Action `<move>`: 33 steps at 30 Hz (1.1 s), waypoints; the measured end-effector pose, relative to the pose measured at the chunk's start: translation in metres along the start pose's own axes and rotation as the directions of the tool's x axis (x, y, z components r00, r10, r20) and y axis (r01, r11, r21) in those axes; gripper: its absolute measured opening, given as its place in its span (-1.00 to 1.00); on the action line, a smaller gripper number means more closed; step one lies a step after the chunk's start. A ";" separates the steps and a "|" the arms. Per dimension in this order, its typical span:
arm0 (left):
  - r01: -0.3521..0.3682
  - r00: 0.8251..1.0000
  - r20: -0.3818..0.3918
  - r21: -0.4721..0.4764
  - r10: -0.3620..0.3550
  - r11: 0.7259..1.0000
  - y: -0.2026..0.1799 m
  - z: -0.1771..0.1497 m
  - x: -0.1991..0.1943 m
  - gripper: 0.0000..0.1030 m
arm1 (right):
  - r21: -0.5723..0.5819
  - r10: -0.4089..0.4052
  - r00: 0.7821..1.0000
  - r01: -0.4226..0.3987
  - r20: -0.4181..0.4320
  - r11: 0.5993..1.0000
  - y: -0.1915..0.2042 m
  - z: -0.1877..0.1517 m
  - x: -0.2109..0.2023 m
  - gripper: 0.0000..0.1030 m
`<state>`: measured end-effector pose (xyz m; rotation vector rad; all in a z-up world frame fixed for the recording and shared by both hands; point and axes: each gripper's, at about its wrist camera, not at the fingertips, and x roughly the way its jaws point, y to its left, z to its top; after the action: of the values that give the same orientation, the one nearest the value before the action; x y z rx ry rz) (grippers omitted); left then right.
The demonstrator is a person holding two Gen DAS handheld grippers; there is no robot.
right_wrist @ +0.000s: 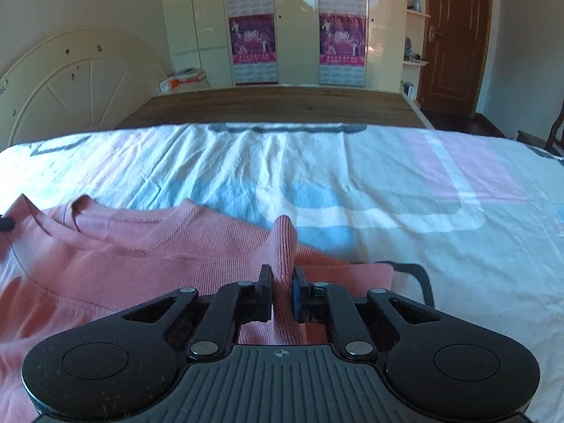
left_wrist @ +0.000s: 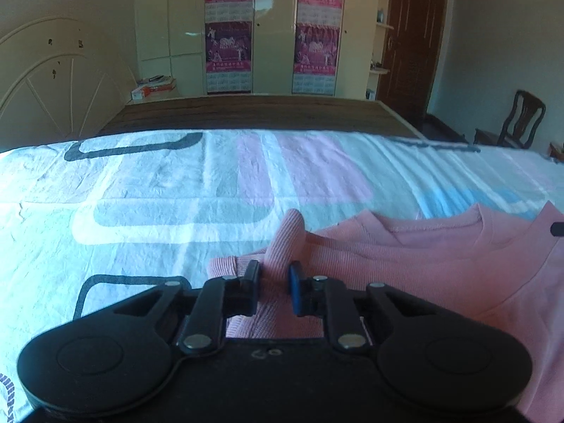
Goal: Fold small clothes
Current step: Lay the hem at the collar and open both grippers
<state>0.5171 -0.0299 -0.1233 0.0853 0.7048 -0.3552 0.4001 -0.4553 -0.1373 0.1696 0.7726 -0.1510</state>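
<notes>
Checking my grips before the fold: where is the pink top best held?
At its two shoulder corners, as now: the left claw and right claw each pinch a ridge of the pink top, coming from the hem side, since it lies flat, neckline away.

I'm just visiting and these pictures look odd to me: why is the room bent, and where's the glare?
Left wrist view: fisheye lens bows the bed edge and darkens the corners; glare on the wardrobe doors. Right wrist view: same bending; window light washes the sheet bluish-white, and the pink shirt stays fairly sharp.
</notes>
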 end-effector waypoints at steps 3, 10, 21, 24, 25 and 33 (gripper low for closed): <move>-0.037 0.997 0.058 -0.069 0.041 0.997 0.007 0.008 -0.004 -0.88 | 0.032 -0.026 0.995 0.024 0.094 0.999 -0.005 0.011 -0.013 -0.82; -0.114 0.993 -0.030 -0.124 0.111 0.986 0.011 -0.002 0.027 -0.88 | 0.092 -0.105 0.994 0.104 0.013 0.990 -0.009 0.005 0.028 -0.82; -0.208 0.977 -0.064 -0.111 0.202 0.972 0.004 -0.003 0.047 -0.87 | 0.140 -0.152 0.988 0.153 -0.013 0.978 -0.014 0.006 0.043 -0.82; -0.225 0.973 -0.054 -0.030 0.223 0.974 -0.005 -0.010 0.043 -0.85 | 0.124 -0.167 0.986 0.165 0.001 0.978 -0.013 0.003 0.039 -0.80; -0.232 0.971 -0.052 -0.010 0.231 0.973 -0.006 -0.010 0.040 -0.77 | 0.139 -0.161 0.987 0.160 0.001 0.977 -0.016 0.003 0.036 -0.73; -0.193 0.980 0.059 0.017 0.191 0.981 -0.022 -0.010 -0.035 -0.07 | 0.084 -0.051 0.998 0.047 0.048 0.995 0.012 -0.005 -0.030 -0.60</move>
<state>0.4786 -0.0379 -0.1068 0.1628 0.6305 -0.1798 0.3777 -0.4406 -0.1183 0.2251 0.7209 -0.2336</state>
